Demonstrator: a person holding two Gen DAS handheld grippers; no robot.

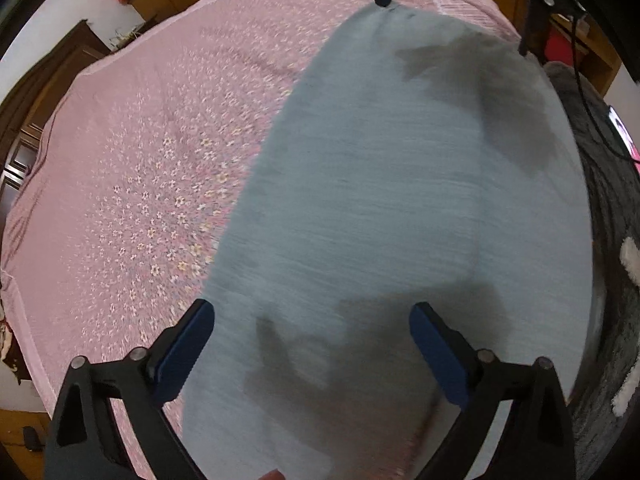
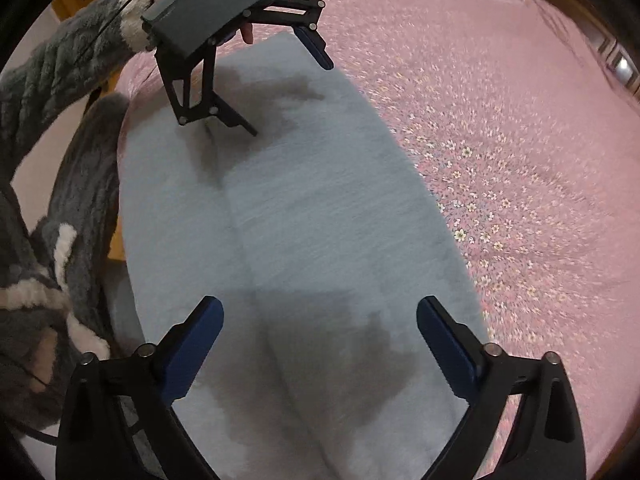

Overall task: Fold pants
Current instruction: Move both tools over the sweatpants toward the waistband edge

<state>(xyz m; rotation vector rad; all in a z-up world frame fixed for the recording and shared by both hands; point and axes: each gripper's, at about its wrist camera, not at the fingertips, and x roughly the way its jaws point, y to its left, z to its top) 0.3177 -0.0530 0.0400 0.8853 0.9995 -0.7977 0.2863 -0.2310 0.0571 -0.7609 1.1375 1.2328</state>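
Note:
Light blue-grey pants (image 1: 380,208) lie flat and folded lengthwise on the pink flowered bedspread (image 1: 140,160); they also fill the middle of the right wrist view (image 2: 300,220). My left gripper (image 1: 312,316) is open just above one end of the pants, jaws wide apart, holding nothing. My right gripper (image 2: 320,312) is open above the other end, also empty. Each gripper shows in the other's view: the right one at the far end (image 1: 452,16), the left one at the top left (image 2: 288,96). Both cast dark shadows on the cloth.
The bed's pink cover (image 2: 520,140) spreads wide beside the pants. The person's grey fluffy sleeve (image 2: 60,80) and robe (image 1: 612,240) are along the near bed edge. Wooden furniture (image 1: 60,64) stands beyond the bed.

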